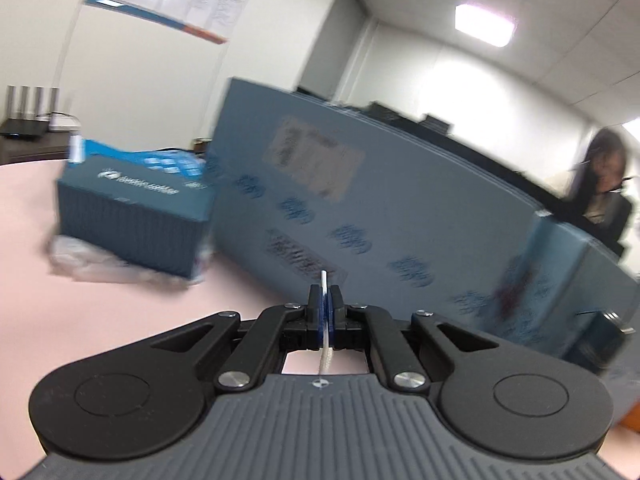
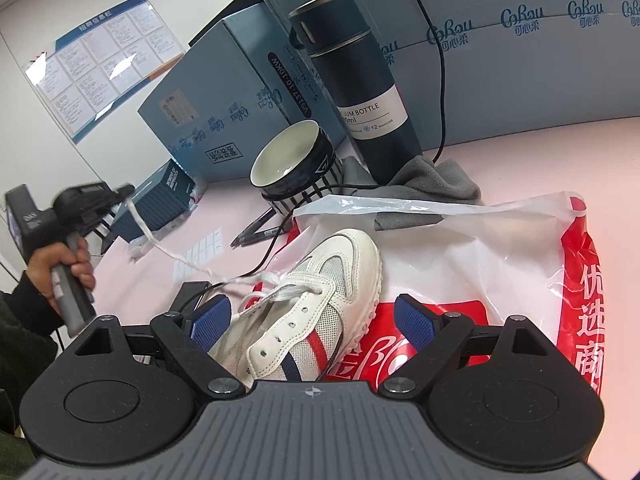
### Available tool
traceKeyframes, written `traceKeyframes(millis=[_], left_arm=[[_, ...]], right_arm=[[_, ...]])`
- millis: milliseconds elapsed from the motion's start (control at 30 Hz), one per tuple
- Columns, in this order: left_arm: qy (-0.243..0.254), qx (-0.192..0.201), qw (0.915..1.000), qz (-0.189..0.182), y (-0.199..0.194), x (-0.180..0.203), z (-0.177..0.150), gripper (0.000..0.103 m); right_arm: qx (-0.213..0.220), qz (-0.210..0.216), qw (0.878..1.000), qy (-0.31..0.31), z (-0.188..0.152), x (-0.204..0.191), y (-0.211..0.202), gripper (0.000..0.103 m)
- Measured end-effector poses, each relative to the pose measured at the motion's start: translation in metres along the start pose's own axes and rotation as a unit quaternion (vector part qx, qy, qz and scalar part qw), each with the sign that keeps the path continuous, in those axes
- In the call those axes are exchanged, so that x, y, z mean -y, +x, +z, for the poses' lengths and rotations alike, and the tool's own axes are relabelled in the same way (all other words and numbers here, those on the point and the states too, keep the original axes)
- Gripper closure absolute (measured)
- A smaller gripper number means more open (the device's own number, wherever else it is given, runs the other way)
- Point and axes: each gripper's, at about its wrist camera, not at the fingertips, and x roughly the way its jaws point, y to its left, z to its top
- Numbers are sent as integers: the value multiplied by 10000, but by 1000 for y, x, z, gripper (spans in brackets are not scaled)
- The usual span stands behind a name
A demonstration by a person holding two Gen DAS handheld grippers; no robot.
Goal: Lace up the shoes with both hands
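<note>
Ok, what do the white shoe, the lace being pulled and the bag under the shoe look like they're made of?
White low sneaker: seemingly matte leather or synthetic panels over open mesh, judging by the visible weave and punched eyelets. White woven shoelace: likely cotton or polyester, with a braided texture and frayed fuzz, clamped in the left hand-held gripper. Red-and-white carrier bag: thin glossy plastic, translucent and crinkled.

Around me the walls [image 1: 132, 64] are plain white, with a blue-edged notice board [image 2: 100, 60] hung on one. Overhead, square panel lights [image 1: 484, 24] glow in a tiled ceiling [image 1: 552, 12]. Beneath me the bench [image 1: 132, 312] is pale pink, and a dark cabinet [image 1: 28, 146] stands by the far wall
</note>
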Motion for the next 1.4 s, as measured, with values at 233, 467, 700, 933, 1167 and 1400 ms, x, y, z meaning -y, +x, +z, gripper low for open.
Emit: traceKeyframes(millis=[233,467,700,933,1167,1400], left_arm=[[708,-1033,9730,-1940,4,66,-35,101],[1680,-1964,9293,-2637,23,134,-107,101],[2182,-2376,9079,-2679,37,149,-146,101],[2245,-2411,9066,-2637,40,147,-146,82],[2803,-2220,8864,-2939,37,154,-147,102],[2456,-2114,8885,-3248,30,147,-130,101]], right_arm=[[-26,34,10000,22,0,0,2,15],[67,-56,9999,106,-1,4,-3,15],[99,-128,9996,218,-2,9,-4,15],[79,-271,9989,376,-9,10,-8,15],[195,-622,9964,534,-27,3,-19,15],[387,-1026,9939,-93,-37,-23,-25,15]])
